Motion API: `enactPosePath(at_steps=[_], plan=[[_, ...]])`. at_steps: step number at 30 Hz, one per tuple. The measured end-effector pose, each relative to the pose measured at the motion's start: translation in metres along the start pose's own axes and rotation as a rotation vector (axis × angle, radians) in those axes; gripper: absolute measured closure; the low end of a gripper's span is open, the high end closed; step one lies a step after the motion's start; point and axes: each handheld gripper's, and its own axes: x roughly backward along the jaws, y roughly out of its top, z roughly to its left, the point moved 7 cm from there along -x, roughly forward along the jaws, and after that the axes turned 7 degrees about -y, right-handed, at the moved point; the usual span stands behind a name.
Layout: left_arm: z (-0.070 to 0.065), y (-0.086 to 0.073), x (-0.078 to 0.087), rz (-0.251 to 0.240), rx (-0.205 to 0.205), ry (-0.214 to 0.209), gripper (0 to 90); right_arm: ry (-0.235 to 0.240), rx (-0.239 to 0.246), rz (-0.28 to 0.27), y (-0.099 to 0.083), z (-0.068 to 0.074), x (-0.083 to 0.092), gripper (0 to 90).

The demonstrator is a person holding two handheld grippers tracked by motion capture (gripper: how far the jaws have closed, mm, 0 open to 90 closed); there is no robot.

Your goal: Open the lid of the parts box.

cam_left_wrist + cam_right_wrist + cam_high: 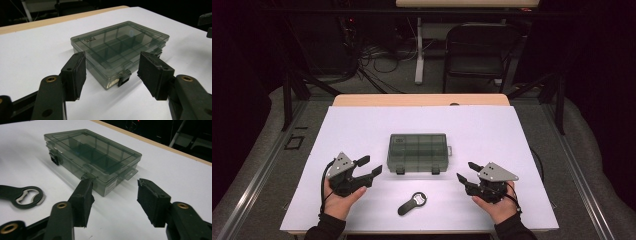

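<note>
A: From above, where is the box (418, 152)?
B: Mid-worktop, long axis parallel to the near edge, between the left gripper (366, 167) and the right gripper (467, 172).
A: Left gripper view?
B: Fingers (75, 75) spread, empty; near left corner ahead.
A: Right gripper view?
B: Likewise, near right corner ahead.

The only lettering I can find is a small embossed mark on the lid of the smoky grey compartment box (120, 47), near one corner. In my left claw's view it sits at the lid's far left corner as two short lines of raised characters, too small and too faint for me to read. In the high view the same mark appears as a pale rectangle at the upper left corner of the box (417, 153), again illegible. A small pale label on the box's end wall, seen in my right claw's view (92, 155), is also unreadable. No other text, number, brand or sign can be read.
</note>
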Motion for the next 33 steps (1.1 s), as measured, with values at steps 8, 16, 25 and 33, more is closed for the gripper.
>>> enactPosePath(at_steps=[8, 16, 25, 33], plan=[[0.015, 0.007, -0.019, 0.052, 0.054, 0.003, 62.9, 0.011, -0.052, 0.078, 0.009, -0.008, -0.026, 71.4], [0.026, 0.0, -0.039, 0.152, 0.051, 0.027, 86.5, 0.024, -0.093, 0.146, 0.004, -0.013, -0.05, 88.4], [0.028, -0.011, -0.045, 0.205, 0.053, 0.029, 90.0, 0.028, -0.066, 0.181, -0.005, -0.007, -0.064, 90.0], [0.031, -0.02, -0.041, 0.226, 0.052, 0.02, 90.0, 0.033, -0.036, 0.197, -0.009, 0.0, -0.068, 90.0]])
